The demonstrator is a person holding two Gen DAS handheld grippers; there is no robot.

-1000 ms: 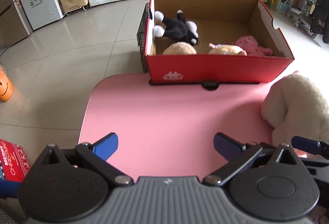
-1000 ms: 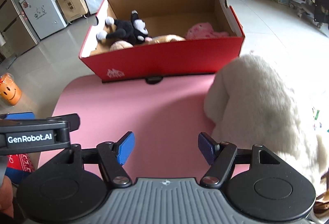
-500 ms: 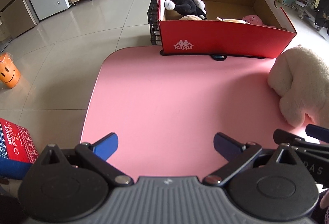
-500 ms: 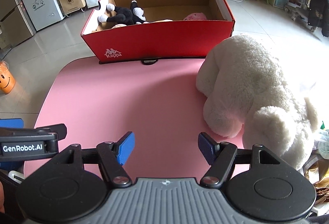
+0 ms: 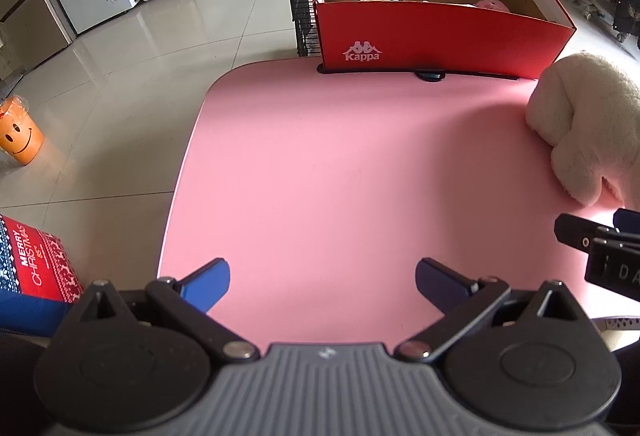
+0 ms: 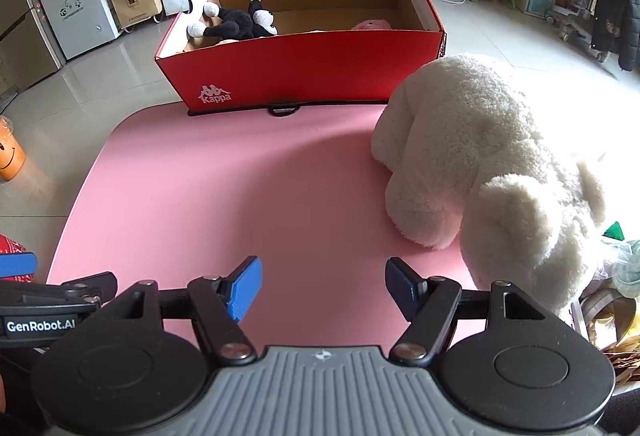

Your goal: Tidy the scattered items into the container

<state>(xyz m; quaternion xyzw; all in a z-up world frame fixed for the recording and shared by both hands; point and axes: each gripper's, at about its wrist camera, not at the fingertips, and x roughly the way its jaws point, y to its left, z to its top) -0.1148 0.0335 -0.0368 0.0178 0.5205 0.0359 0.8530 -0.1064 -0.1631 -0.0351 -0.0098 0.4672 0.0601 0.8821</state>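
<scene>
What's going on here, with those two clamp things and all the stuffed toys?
A person is tidying soft toys into the red box using two hand-held grippers. The black-and-white plush and pink plush already lie inside. The big white teddy lies on the pink table. Both the left gripper and right gripper are open and empty.

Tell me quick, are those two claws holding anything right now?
Left gripper: open, holding nothing.
Right gripper: open, holding nothing.
</scene>
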